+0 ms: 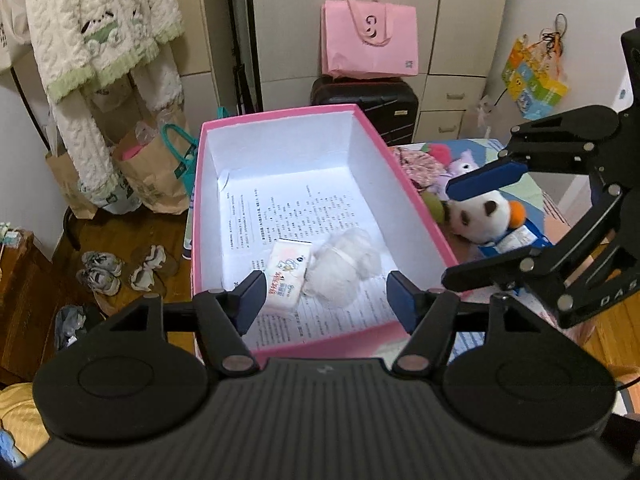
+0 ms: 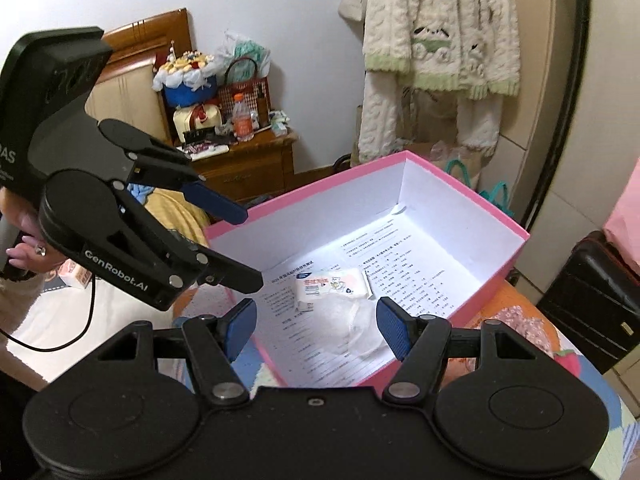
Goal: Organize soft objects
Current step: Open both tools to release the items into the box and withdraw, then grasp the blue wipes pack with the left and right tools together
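From my left wrist camera, the left gripper (image 1: 326,300) hangs over the near end of the pink box (image 1: 408,184), its blue pads parted with nothing between them. On the printed paper (image 1: 288,208) lining the box floor lie a tissue pack (image 1: 286,276) and a white fluffy bundle (image 1: 344,268), touching each other, just beyond my fingertips. Off to the right I see the right gripper (image 1: 452,232), jaws spread and empty, in front of a panda plush (image 1: 484,216) and a purple plush (image 1: 460,168) lying outside the box, near its right wall. A pink bag (image 1: 368,40) rests on a black suitcase (image 1: 364,100) behind.

From my right wrist camera, the right gripper (image 2: 316,328) is also parted and holds nothing; the box (image 2: 492,208) sits beyond it, with the tissue pack (image 2: 332,284) and the white bundle (image 2: 352,324) between and past the pads. The left gripper (image 2: 248,244) comes in from the left, open and empty, with a hand (image 2: 24,248) on its handle.
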A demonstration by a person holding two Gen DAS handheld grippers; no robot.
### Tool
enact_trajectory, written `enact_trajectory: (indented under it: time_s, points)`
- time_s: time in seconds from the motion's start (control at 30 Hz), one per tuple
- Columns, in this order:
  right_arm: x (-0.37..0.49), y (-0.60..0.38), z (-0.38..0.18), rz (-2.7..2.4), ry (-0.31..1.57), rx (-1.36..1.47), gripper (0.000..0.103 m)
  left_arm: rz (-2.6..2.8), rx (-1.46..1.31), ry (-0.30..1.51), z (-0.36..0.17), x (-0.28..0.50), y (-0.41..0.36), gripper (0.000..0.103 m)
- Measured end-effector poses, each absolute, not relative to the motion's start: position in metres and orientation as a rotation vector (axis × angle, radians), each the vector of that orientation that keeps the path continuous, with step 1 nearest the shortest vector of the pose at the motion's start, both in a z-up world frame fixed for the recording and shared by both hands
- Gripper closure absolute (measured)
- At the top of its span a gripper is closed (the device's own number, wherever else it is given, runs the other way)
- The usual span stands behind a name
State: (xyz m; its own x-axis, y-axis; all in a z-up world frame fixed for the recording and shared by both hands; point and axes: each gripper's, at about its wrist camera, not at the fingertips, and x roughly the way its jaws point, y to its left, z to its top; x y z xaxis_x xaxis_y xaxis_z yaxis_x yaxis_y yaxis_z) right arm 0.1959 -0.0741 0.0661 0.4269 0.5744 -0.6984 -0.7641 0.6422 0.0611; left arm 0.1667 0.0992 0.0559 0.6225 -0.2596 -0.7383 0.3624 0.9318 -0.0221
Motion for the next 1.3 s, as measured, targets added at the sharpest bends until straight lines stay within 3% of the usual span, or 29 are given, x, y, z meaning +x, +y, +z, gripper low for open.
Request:
enact_trajectory:
  time_s: [0.83,1.3]
  points:
    - [0.068,-0.129,0.082,0.724,0.647,-0.232,0.028,-0.492,0.253,0.774,0.067,0.072,0.044,0.022]
    - [0.033,-0.201,0.035,0.580,0.644,-0.201,0.019,-0.656,0.204,0.723,0.040,0.075,-0.015,0.009]
